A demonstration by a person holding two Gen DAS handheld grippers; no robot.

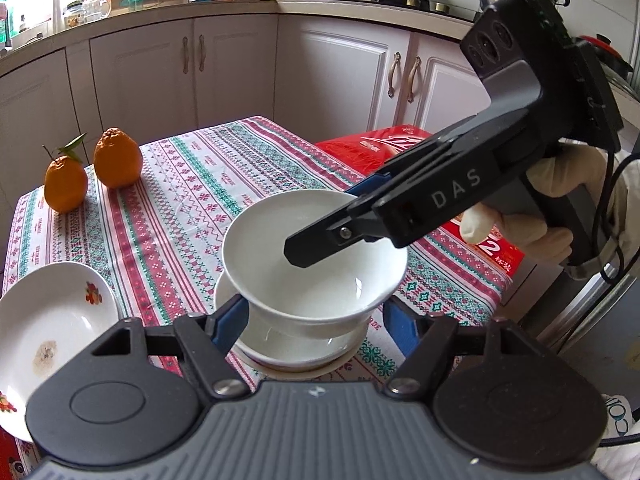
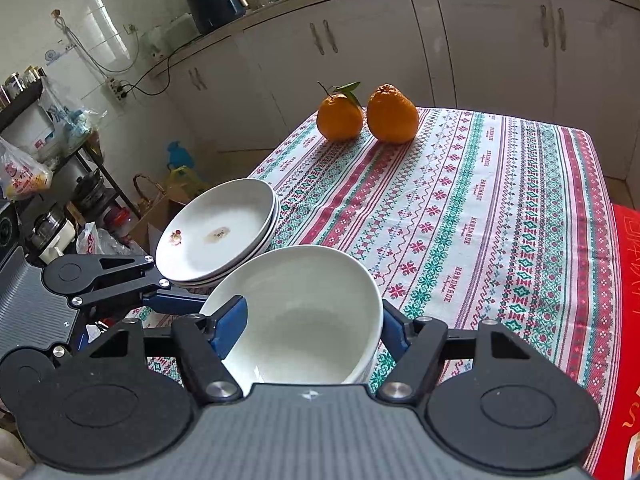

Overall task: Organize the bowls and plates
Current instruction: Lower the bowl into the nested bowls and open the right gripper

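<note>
A white bowl [image 1: 316, 268] sits tilted in a second white bowl [image 1: 296, 346] on the patterned tablecloth [image 1: 192, 200]. My right gripper [image 1: 340, 216] straddles the top bowl's far rim, one finger inside and one outside; whether it pinches the rim is unclear. In the right wrist view the top bowl [image 2: 304, 316] lies between its blue pads [image 2: 230, 326]. My left gripper [image 1: 314, 320] is open around the stacked bowls, apart from them. A stack of white plates [image 2: 218, 232] with a stained top plate [image 1: 48, 336] lies at the table's left edge.
Two oranges [image 1: 92, 172] stand at the table's far left corner, also in the right wrist view [image 2: 366, 114]. A red box [image 1: 384, 148] lies off the table's right side. Kitchen cabinets [image 1: 200, 64] run behind the table.
</note>
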